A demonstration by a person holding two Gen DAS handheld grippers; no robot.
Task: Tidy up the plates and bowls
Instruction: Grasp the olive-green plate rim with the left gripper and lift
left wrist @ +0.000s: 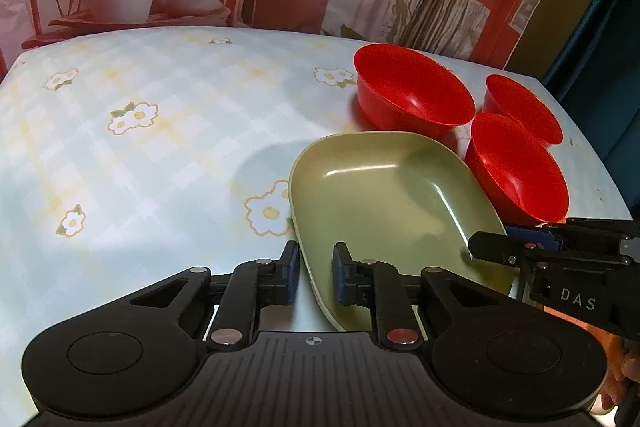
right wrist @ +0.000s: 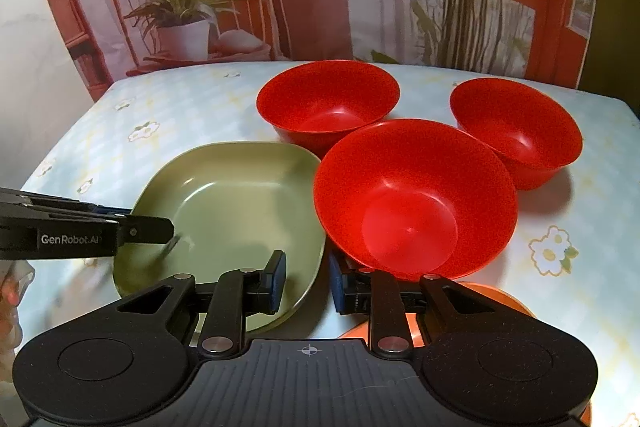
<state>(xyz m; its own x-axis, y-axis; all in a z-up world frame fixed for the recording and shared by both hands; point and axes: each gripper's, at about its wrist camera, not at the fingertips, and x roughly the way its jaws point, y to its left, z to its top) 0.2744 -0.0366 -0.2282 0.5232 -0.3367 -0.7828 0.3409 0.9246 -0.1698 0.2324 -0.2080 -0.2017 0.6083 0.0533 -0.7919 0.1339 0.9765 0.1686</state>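
My two wrist views sit close, looking steeply down over the table (left wrist: 160, 147); both share the green plate (left wrist: 384, 195) and red bowls (right wrist: 416, 199).

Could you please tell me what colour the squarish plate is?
The plate is olive green, clearest in the right wrist view.

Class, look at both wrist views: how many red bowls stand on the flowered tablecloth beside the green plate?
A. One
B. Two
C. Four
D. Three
D: the right wrist view shows three red bowls, one nearest the camera, one at the back and one to the right, all next to the green plate.
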